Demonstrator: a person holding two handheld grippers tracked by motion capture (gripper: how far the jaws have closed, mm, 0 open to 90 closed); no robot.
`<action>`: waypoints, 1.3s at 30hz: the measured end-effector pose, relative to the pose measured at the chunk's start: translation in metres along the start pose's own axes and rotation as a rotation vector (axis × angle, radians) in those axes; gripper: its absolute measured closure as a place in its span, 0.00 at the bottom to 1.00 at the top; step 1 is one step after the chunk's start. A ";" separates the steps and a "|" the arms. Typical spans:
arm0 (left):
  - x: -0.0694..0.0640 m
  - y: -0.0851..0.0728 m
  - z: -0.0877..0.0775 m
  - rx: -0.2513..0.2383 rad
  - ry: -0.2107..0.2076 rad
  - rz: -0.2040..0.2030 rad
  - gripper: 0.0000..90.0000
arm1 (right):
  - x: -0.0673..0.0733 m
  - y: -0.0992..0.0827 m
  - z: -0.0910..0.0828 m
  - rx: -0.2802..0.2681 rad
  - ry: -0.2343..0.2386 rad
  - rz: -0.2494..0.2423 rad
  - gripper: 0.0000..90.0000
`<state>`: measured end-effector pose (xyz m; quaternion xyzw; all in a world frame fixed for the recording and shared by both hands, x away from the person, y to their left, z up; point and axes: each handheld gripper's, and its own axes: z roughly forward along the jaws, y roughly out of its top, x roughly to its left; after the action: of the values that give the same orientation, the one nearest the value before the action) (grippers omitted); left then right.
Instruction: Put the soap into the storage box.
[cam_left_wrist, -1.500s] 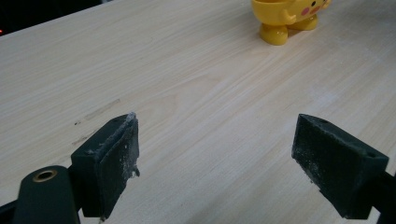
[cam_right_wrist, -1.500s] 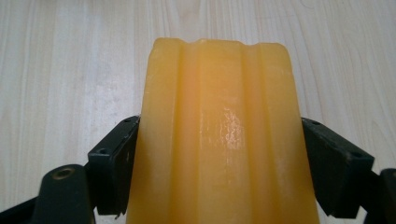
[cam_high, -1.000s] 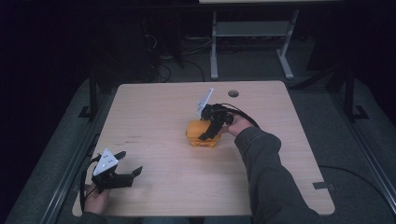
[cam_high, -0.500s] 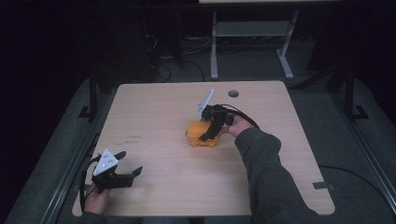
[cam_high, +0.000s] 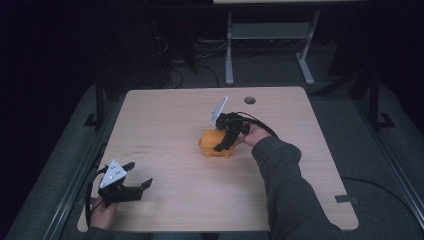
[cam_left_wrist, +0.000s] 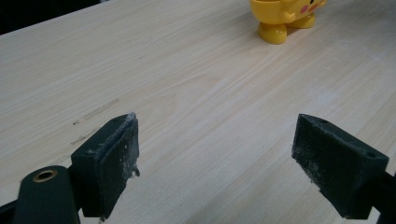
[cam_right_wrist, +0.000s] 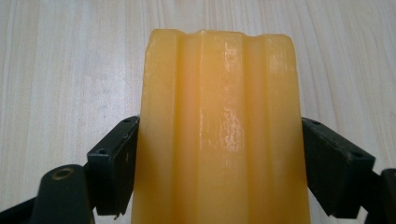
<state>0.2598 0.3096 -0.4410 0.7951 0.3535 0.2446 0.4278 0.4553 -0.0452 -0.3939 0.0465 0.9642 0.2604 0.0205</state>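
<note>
A yellow toy figure (cam_high: 208, 141) stands near the middle of the wooden table (cam_high: 165, 115). My right gripper (cam_high: 222, 143) reaches it from the right, its jaws pressed against both sides. In the right gripper view the toy's ribbed yellow body (cam_right_wrist: 219, 93) sits between the right gripper's (cam_right_wrist: 219, 163) two jaws, which touch it. My left gripper (cam_high: 140, 174) rests at the table's front left corner, open with nothing in it. The left gripper view has the left gripper (cam_left_wrist: 215, 158) with its jaws wide apart over bare wood and the toy's feet (cam_left_wrist: 285, 21) far ahead.
A round cable hole (cam_high: 250, 100) lies near the table's far edge. Behind the table stands a grey metal frame (cam_high: 270, 35) on a dark floor. Faint scuff marks (cam_high: 137, 148) show on the wood left of the toy.
</note>
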 end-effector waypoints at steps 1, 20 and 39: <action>0.000 0.000 0.000 -0.001 -0.001 -0.001 0.16 | 0.000 0.000 0.000 0.001 0.000 0.001 0.22; 0.000 0.000 0.001 0.004 -0.006 0.010 0.16 | 0.002 0.000 0.000 0.011 -0.002 0.047 0.18; -0.001 0.000 0.001 0.002 -0.008 0.009 0.16 | 0.007 -0.004 -0.019 -0.027 -0.033 0.065 0.17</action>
<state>0.2605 0.3082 -0.4415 0.7982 0.3484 0.2429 0.4272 0.4473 -0.0571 -0.3798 0.0819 0.9580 0.2732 0.0286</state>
